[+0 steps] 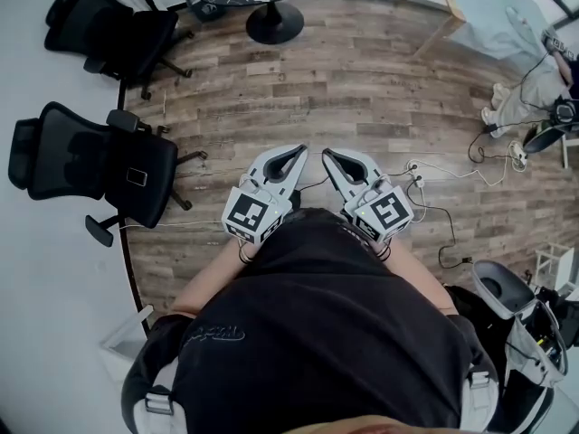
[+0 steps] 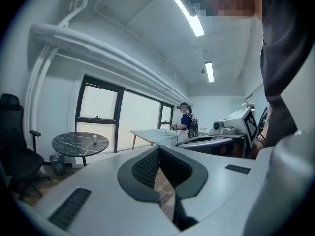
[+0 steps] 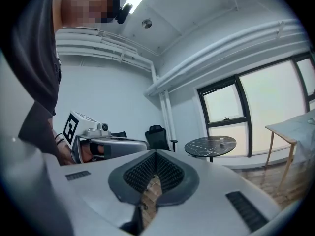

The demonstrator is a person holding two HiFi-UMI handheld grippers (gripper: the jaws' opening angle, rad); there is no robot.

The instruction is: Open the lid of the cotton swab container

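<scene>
I stand on a wooden floor with both grippers held close in front of my body. In the head view my left gripper and right gripper sit side by side, tips nearly touching, both shut with nothing between the jaws. The left gripper view shows its jaws together, and the right gripper view shows the same for its own. A small white object stands on a round black marble table, far off; the same small white object is too small to identify. No cotton swab container is recognisable.
Two black office chairs stand at the left by the wall. The round table's base is at the top. A light table and another person are at the right, with cables on the floor.
</scene>
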